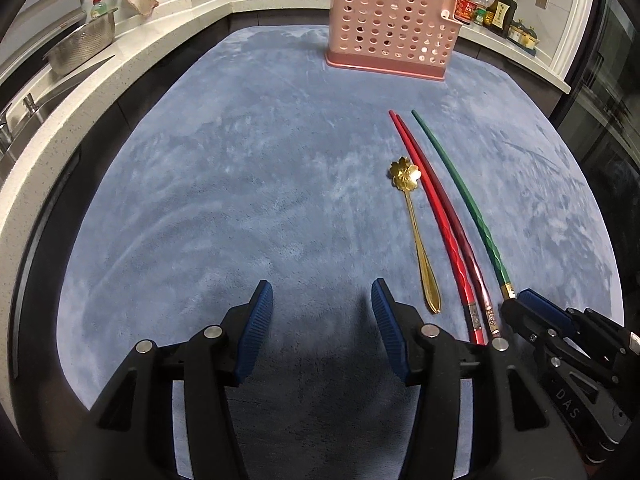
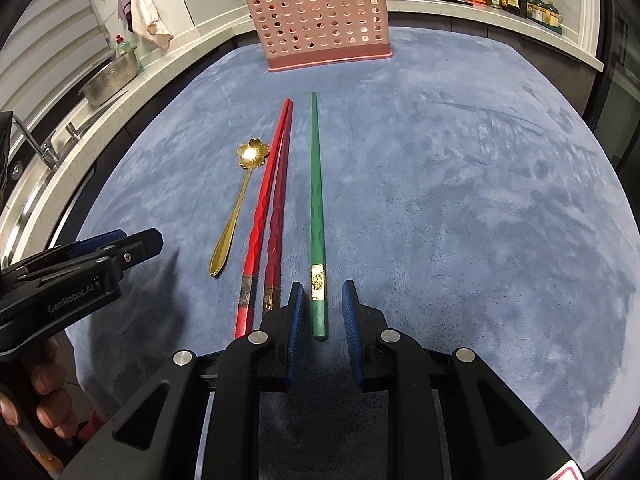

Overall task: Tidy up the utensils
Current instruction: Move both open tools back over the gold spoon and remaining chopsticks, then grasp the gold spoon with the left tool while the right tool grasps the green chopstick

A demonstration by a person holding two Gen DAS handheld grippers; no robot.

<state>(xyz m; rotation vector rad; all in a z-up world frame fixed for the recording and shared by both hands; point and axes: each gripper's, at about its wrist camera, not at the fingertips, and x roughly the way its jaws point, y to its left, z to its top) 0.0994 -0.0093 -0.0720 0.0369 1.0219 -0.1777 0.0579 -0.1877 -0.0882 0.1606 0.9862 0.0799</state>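
Note:
A green chopstick [image 2: 317, 208] lies on the blue cloth, also in the left wrist view [image 1: 460, 196]. My right gripper [image 2: 320, 300] is open, its jaws on either side of the chopstick's butt end without closing on it. Left of it lie two red chopsticks [image 2: 272, 208] side by side and a gold flower-headed spoon [image 2: 236, 204]. My left gripper [image 1: 322, 300] is open and empty over bare cloth, left of the spoon [image 1: 416, 236]. A pink perforated utensil basket [image 2: 320, 20] stands at the far edge.
The blue cloth [image 2: 460, 200] covers the table. A white counter runs around it with a steel colander [image 1: 80, 46], a sink tap [image 2: 36, 140], a stove and sauce bottles [image 1: 492, 10]. A cloth hangs on the wall at left.

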